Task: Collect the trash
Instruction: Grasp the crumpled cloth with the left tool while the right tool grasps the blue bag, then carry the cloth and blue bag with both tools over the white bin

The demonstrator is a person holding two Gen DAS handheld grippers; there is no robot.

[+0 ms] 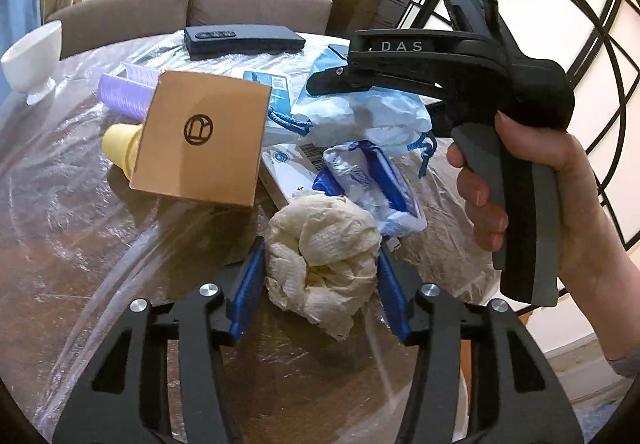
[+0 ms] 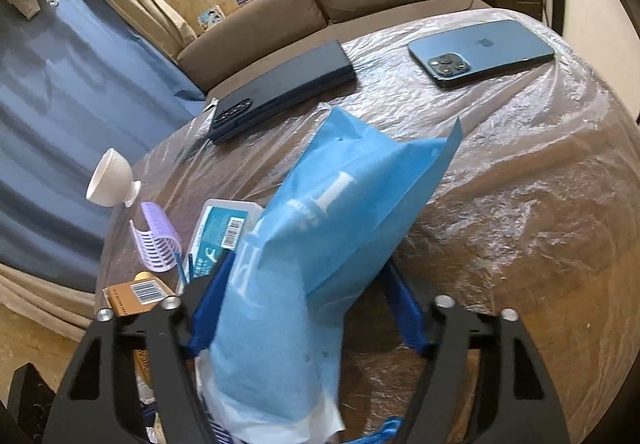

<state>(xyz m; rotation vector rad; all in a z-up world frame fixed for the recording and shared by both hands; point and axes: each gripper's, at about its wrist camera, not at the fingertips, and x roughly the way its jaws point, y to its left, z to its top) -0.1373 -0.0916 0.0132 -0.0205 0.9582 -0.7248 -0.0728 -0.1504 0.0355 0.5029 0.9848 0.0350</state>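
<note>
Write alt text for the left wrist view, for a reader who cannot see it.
The left tongs straddle a crumpled paper towel on a plastic-covered table, blue pads either side of it. Behind it lie a crinkled wrapper, a brown cardboard box and a white bowl. At right, a hand holds the right tongs over a blue and white bag.

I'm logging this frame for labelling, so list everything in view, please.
Paper wad: 1, cream, between left fingers.
Bag: 1, blue, between right fingers.
Wrapper: 1, white-blue, behind wad.
Box: 1, brown, table left.
Cone: 1, yellow, beside box.
Curler: 1, lilac, near bowl.
Bowl: 1, white, far left.
Phones: 2, dark blue, far edge.
Table: 1, film-covered.
Left gripper: on wad.
Right gripper: on bag.
</note>
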